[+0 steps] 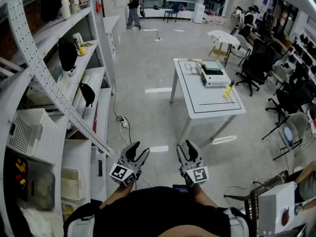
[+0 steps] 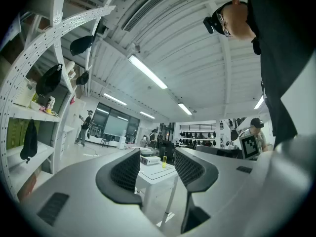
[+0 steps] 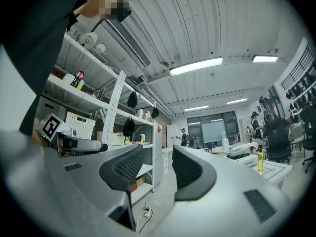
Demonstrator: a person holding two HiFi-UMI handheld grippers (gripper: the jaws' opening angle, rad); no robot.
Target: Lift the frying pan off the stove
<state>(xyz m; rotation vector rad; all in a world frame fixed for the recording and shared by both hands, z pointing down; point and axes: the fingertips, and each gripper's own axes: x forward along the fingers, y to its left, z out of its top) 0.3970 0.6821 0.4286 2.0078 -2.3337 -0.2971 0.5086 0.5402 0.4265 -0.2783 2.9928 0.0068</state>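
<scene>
No frying pan or stove shows plainly in any view. Ahead stands a white table (image 1: pixel 207 102) with a white box-shaped appliance (image 1: pixel 213 74) and a small yellow bottle (image 1: pixel 227 90) on it. My left gripper (image 1: pixel 139 151) and right gripper (image 1: pixel 186 149) are held side by side close to my body, well short of the table, above the floor. Both are open with nothing between their jaws. In the left gripper view, the left gripper (image 2: pixel 157 164) frames the table (image 2: pixel 154 174) and the bottle (image 2: pixel 164 160) far off. The right gripper (image 3: pixel 157 164) looks toward the shelving.
A tall white shelving rack (image 1: pixel 59 98) runs along the left with a white basket (image 1: pixel 29 135), black hanging items (image 1: pixel 87 94) and bottles. A cable and power strip (image 1: pixel 123 123) lie on the floor. Black office chairs (image 1: pixel 256 65) crowd the right. People stand far back (image 1: pixel 134 6).
</scene>
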